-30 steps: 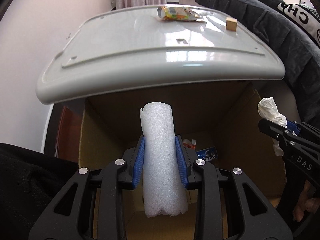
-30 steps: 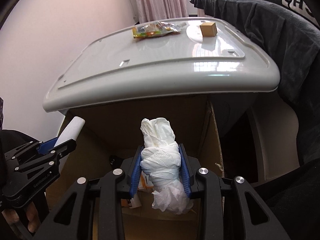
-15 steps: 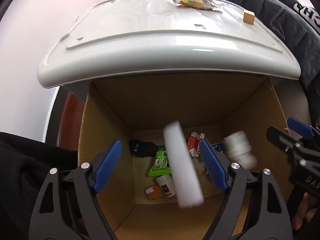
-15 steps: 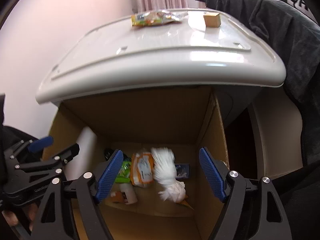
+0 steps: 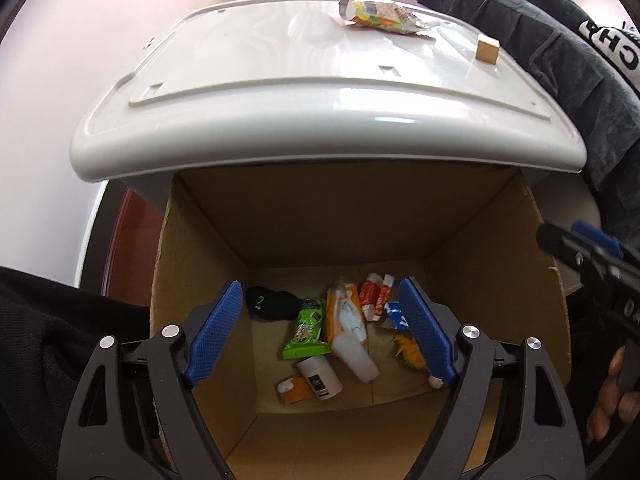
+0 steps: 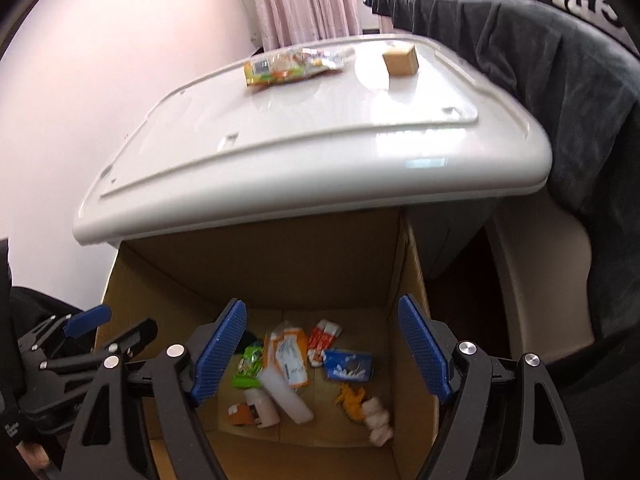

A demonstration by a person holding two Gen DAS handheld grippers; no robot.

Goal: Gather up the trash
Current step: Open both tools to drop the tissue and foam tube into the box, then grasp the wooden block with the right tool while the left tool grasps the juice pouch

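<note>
A dark garment (image 6: 532, 80) with white lettering cut off at the frame edge drapes beside the white worktop (image 5: 320, 92). Below, the cardboard box (image 5: 192, 264) holds the trash: a white foam roll (image 5: 354, 354) lying diagonally and a crumpled tissue (image 6: 378, 420), blurred. Left gripper (image 5: 320, 334) and right gripper (image 6: 322, 346) hover with jaws wide apart, empty. A snack wrapper (image 5: 382, 16), print unreadable, lies on the worktop.

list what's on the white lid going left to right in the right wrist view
snack wrapper → small cardboard cube
</note>
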